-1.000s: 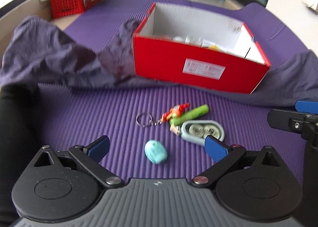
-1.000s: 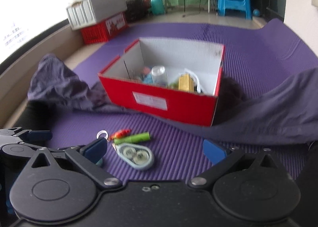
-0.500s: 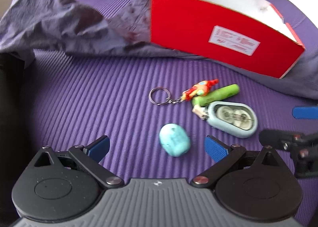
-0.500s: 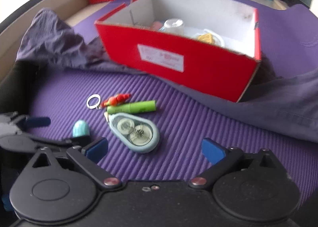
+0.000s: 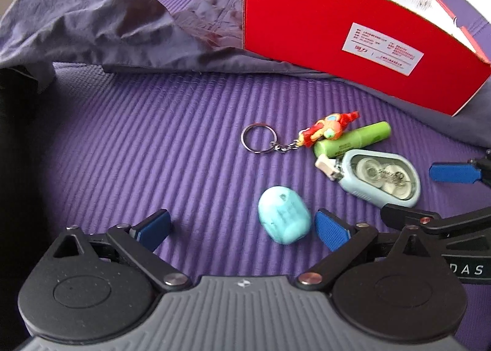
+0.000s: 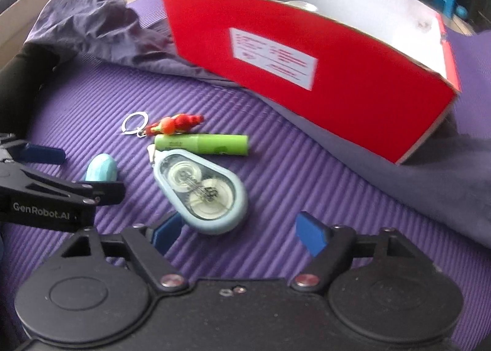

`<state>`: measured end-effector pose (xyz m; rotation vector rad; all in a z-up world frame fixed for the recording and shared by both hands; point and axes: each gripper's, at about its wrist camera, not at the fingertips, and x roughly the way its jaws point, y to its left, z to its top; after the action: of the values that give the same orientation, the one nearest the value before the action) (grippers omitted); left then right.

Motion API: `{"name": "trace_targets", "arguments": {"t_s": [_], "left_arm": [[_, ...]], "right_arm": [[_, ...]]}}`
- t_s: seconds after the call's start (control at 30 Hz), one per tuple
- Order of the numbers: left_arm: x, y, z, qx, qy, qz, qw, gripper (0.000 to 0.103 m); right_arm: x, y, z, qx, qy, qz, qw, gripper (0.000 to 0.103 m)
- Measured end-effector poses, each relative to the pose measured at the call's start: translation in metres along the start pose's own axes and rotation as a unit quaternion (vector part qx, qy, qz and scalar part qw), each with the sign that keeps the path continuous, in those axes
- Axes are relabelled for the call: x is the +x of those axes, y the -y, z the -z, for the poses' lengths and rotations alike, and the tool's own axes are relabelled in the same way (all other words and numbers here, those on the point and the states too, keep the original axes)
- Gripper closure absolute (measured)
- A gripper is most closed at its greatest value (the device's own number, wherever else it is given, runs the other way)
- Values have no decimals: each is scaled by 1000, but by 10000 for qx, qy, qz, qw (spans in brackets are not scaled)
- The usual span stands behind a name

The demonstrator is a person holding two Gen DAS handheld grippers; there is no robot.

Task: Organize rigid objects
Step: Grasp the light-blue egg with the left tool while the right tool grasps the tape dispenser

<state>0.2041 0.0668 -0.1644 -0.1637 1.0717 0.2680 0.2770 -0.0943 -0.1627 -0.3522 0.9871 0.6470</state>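
Both claws gaped wide, empty: left gripper by the egg; right gripper over the tape; keyring, tube, box beyond.

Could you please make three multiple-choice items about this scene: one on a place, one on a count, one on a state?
1. Where does the green tube lie?
A. inside the red box
B. on the purple mat, between the keychain and the correction tape
C. on the grey cloth

2. How many loose small things lie on the mat before the box?
A. two
B. four
C. six

3. How is the left claw?
A. open, holding nothing
B. shut on the turquoise egg
C. shut on the keychain

Answers:
1 B: the green tube lies on the purple mat, touching the keychain and the correction tape.
2 B: those three plus the turquoise egg.
3 A: the left claw is spread wide, the egg loose by its right finger.
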Motion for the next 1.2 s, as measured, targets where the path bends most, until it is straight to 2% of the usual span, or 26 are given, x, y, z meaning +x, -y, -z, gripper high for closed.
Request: {"name": "trace_targets", "arguments": {"t_s": [0.13,0.27,0.33,0.4,0.5,0.67,0.8,1.2], "left_arm": [[-1,0,0,32,65,-57,10000,10],[-3,0,1,38,108,-64,9999,12],[-5,2,2,96,160,-44,9998,18],[-7,7,3,213,219,1,9995,30],[-9,12,4,373,290,64,9989,43],[-11,17,5,515,349,161,9979,55],[-12,18,6,531,371,301,9974,69],[-25,16,7,494,380,504,9968,69]], "right_arm": [[4,-6,-3,-215,54,-82,9997,29],[5,-6,-5,-369,84,-176,9991,29],[6,-6,-6,-457,95,-237,9986,35],[6,-9,-6,-532,111,-269,9982,37],[6,-12,-6,-573,132,-320,9978,44],[5,-14,-4,-495,201,-286,9982,46],[3,-16,-3,-364,202,-255,9988,49],[-15,-19,11,403,352,-164,9984,53]]}}
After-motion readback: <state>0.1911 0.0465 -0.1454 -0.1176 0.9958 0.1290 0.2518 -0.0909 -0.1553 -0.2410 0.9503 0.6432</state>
